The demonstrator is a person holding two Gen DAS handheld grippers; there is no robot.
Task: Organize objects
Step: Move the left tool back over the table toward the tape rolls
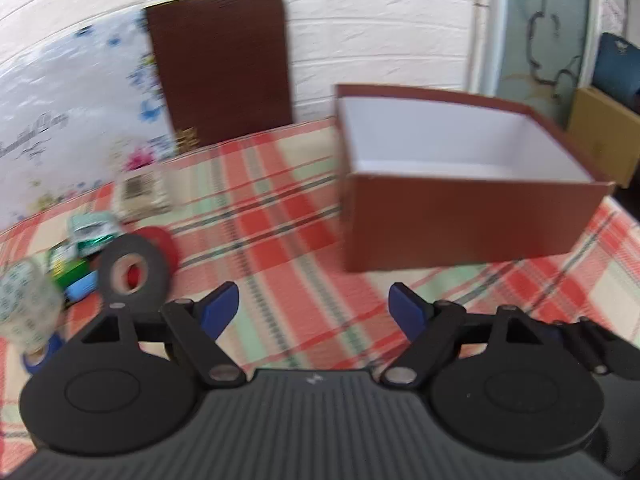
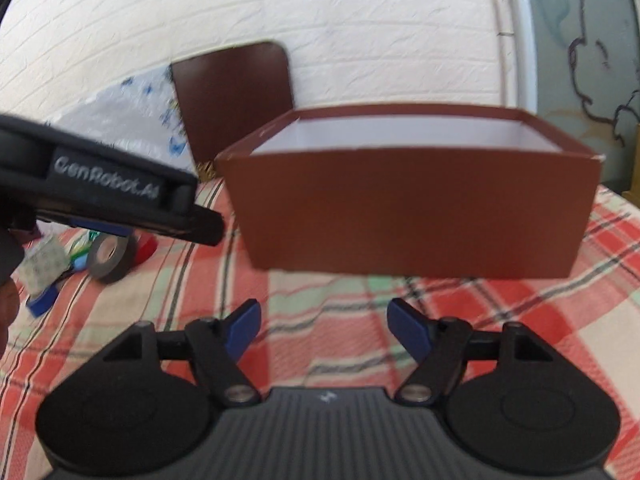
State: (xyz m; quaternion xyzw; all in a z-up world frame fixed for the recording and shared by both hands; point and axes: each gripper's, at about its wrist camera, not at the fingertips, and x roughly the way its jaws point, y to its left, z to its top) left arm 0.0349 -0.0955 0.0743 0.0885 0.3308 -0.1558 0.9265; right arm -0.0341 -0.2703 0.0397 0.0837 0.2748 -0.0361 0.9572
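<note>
One brown box, lid off, white inside, nothing visible in it, stands on the plaid cloth at the right. One brown lid leans upright against the white wall behind it, beside one floral sheet. One cluster of small items lies at the cloth's left: one black tape roll on edge, one red roll just behind it, one blue roll at the near edge, one pale patterned roll, one labelled packet, one green foil packet, plus further small green and blue pieces too blurred to name. Two grippers: left gripper spread wide, nothing between its blue pads, over bare cloth between cluster and box; right gripper likewise spread and empty, facing the box's near wall.
</note>
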